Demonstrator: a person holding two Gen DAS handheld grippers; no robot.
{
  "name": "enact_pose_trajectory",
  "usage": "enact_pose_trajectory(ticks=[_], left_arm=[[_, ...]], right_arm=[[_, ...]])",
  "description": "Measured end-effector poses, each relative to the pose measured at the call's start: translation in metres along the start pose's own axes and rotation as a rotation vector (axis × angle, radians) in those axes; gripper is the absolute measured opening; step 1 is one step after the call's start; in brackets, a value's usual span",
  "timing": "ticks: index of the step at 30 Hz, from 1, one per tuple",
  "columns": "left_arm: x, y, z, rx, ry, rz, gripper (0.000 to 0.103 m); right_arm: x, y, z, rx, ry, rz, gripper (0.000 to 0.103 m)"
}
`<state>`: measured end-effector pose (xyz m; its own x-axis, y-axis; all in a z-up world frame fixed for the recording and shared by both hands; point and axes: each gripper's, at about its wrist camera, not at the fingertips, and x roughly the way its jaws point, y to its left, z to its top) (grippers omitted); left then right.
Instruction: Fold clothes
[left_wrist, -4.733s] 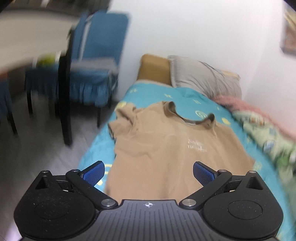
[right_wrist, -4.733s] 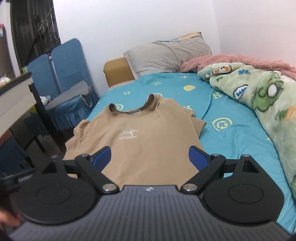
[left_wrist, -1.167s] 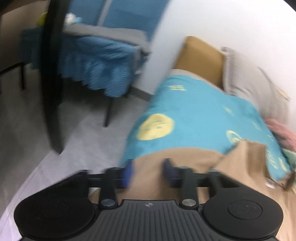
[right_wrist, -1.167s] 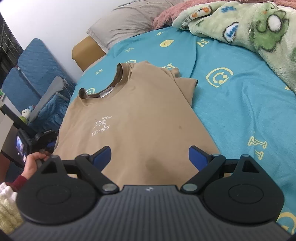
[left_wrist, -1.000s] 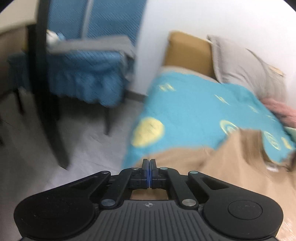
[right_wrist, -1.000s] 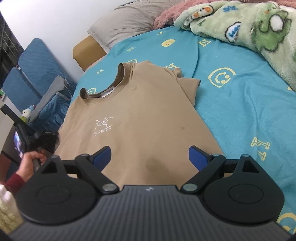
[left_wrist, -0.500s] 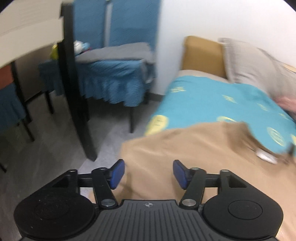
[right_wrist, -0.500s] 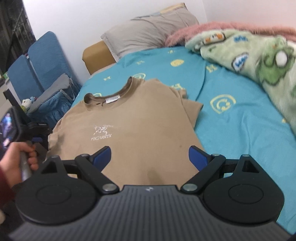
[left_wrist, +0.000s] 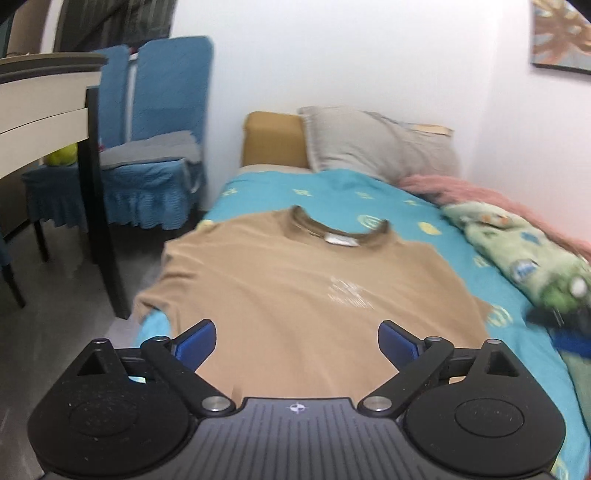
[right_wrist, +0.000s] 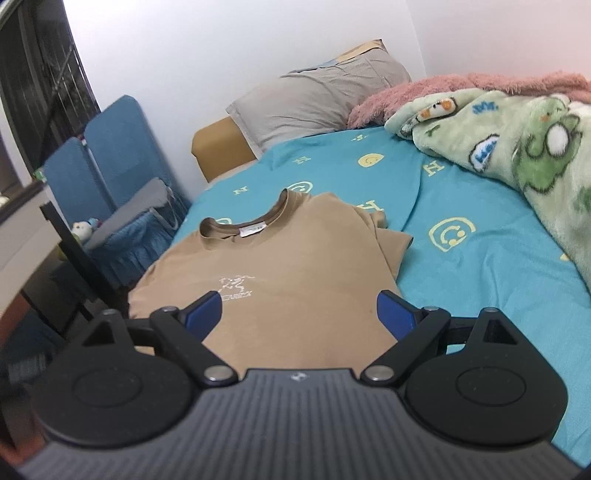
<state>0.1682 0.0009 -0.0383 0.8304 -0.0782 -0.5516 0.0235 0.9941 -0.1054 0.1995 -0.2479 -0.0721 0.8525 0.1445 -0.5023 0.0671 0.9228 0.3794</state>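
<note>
1. Tan T-shirt (right_wrist: 291, 273) is lying face-up and spread flat on the turquoise sheet (right_wrist: 480, 206) of the bed, collar toward the grey pillow (right_wrist: 317, 99).
2. I am watching my left gripper (left_wrist: 297, 338) hovering over the shirt's lower hem, its jaws opening wide with nothing gripped between them.
3. I am holding my right gripper (right_wrist: 299, 312) spread wide over the same hem, gripping nothing.
4. A green blanket (right_wrist: 517, 155) is lying heaped along the far side.

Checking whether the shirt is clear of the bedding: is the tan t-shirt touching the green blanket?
Apart. The right wrist view shows bare blue sheet between the tan t-shirt and the green blanket.
</note>
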Motion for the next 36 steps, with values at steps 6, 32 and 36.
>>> enact_pose_trajectory(ticks=[6,32,36], left_arm=[[-0.004,-0.002,-0.028,0.004,0.012,-0.005,0.096],[0.08,0.024,-0.037,-0.243,-0.024,-0.15,0.096],[0.079,0.027,-0.036,-0.261,-0.023,-0.161,0.096]], right_arm=[[-0.003,-0.036,0.014,0.217,0.003,0.055,0.092],[0.194,-0.006,0.028,-0.263,0.021,0.008,0.015],[0.202,0.03,0.008,-0.426,0.07,0.072,0.015]])
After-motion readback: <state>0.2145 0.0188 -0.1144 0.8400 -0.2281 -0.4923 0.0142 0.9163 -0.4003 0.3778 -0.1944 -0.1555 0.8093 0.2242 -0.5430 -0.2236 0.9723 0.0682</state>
